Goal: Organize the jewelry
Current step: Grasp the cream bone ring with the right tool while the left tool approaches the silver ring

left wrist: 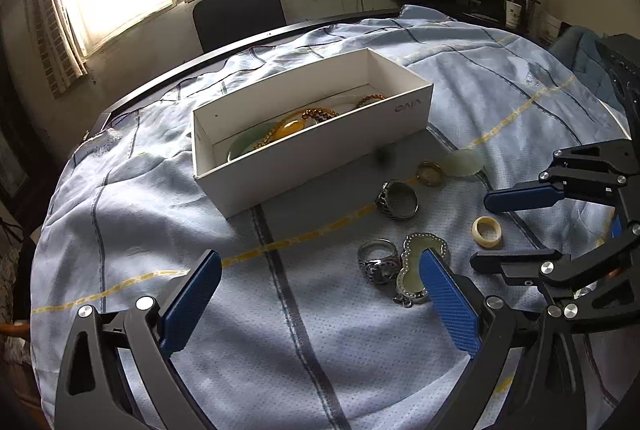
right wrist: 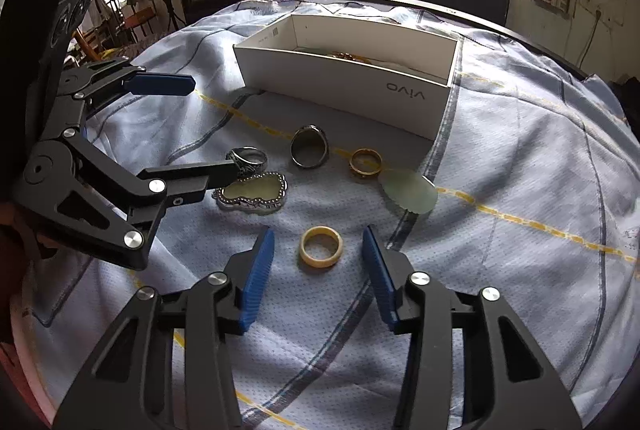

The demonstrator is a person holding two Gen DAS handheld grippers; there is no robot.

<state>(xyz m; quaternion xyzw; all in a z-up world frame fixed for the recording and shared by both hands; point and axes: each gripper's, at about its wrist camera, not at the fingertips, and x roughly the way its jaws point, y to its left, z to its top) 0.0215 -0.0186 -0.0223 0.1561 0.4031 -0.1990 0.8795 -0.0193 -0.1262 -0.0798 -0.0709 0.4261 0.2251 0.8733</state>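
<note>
The cream band ring (right wrist: pixel 321 245) lies flat just ahead, centred between the spread-apart fingers of the right gripper (right wrist: pixel 319 254), nearer than the empty, released left gripper (left wrist: pixel 320 294).

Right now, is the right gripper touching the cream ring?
Apart. The right wrist view shows bare cloth between the cream ring and both fingers of the open right gripper.

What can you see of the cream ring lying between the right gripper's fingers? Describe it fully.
The cream ring is a plain, thick, smooth band, pale yellow-ivory, possibly bone or resin. It lies flat, hole up, on the blue cloth, apart from the other jewelry and outside the white box. The right gripper is open, its blue fingers flanking the ring without touching it.
</note>
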